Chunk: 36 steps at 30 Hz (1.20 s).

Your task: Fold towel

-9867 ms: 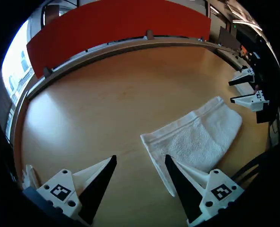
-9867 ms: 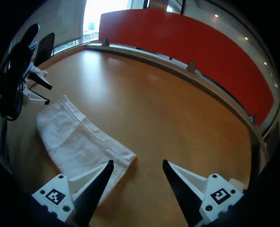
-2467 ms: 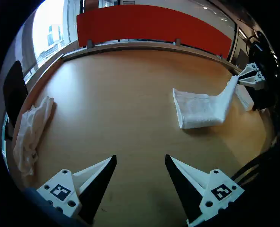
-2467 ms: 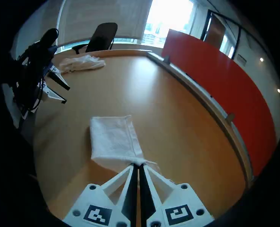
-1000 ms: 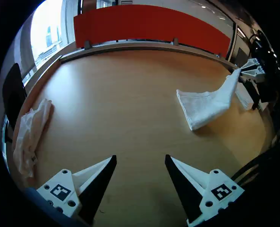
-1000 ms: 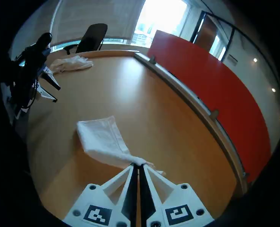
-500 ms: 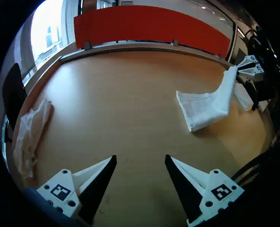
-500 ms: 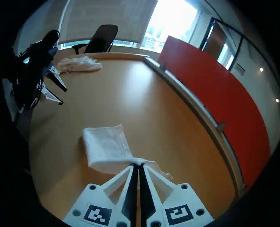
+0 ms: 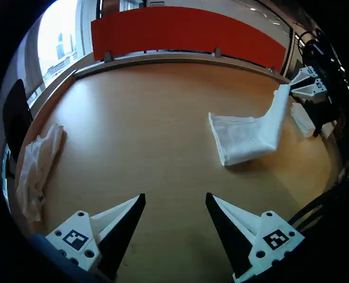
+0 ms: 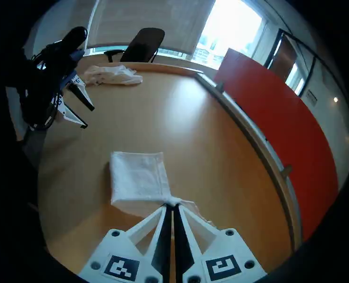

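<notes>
- While your right gripper [image 10: 170, 207] has its fingers closed on one end of the white towel [image 10: 137, 181], that end is lifted off the wooden table [image 10: 184, 122]. The folded remainder lies flat just ahead of the fingers, nearer your edge than the edge carrying the red partition [image 10: 278, 127].
- Your left gripper [image 9: 174, 195] is spread wide, holds nothing, and hovers well apart from the towel.
- Nothing pins the flat part, so a pull would likely drag the whole bundle across the wood or peel its layers open.
- Your pinch takes in little cloth, so I judge it could slip out if you swing fast.
- If you lay the lifted end over off-line, it would land skewed past the folded edges.
- A crumpled cloth [image 10: 113, 74] lies well apart at the corner by the chair [image 10: 144, 45], so it poses little risk.
</notes>
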Each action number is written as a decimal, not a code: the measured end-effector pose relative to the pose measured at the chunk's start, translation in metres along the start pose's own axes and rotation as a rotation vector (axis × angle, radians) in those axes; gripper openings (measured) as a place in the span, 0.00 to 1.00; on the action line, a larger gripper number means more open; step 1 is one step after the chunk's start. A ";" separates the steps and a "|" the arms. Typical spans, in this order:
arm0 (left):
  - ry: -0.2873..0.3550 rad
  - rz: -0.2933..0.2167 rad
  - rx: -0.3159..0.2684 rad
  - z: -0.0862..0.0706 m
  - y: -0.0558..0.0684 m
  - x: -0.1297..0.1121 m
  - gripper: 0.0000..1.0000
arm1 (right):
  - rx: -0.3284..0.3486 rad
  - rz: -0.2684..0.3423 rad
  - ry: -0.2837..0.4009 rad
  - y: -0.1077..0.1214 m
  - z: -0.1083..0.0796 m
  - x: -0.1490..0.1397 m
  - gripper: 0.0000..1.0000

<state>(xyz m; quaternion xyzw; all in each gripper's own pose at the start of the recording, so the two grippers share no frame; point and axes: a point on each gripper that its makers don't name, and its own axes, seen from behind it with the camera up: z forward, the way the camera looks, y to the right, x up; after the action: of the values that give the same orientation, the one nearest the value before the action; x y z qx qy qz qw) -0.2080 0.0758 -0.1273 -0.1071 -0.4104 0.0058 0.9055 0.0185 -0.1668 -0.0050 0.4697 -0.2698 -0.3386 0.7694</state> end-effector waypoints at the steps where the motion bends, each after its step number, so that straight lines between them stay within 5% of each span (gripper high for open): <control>1: 0.000 0.000 0.001 0.000 0.000 0.000 0.95 | -0.001 -0.001 0.000 0.001 0.000 0.000 0.02; 36: 0.002 0.023 -0.010 0.005 0.011 0.009 0.95 | -0.098 0.078 -0.047 0.034 -0.048 -0.049 0.02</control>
<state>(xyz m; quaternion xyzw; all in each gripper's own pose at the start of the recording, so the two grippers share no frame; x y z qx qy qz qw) -0.2047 0.0882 -0.1193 -0.1164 -0.4081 0.0140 0.9054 0.0321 -0.0922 0.0009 0.4128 -0.2888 -0.3321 0.7974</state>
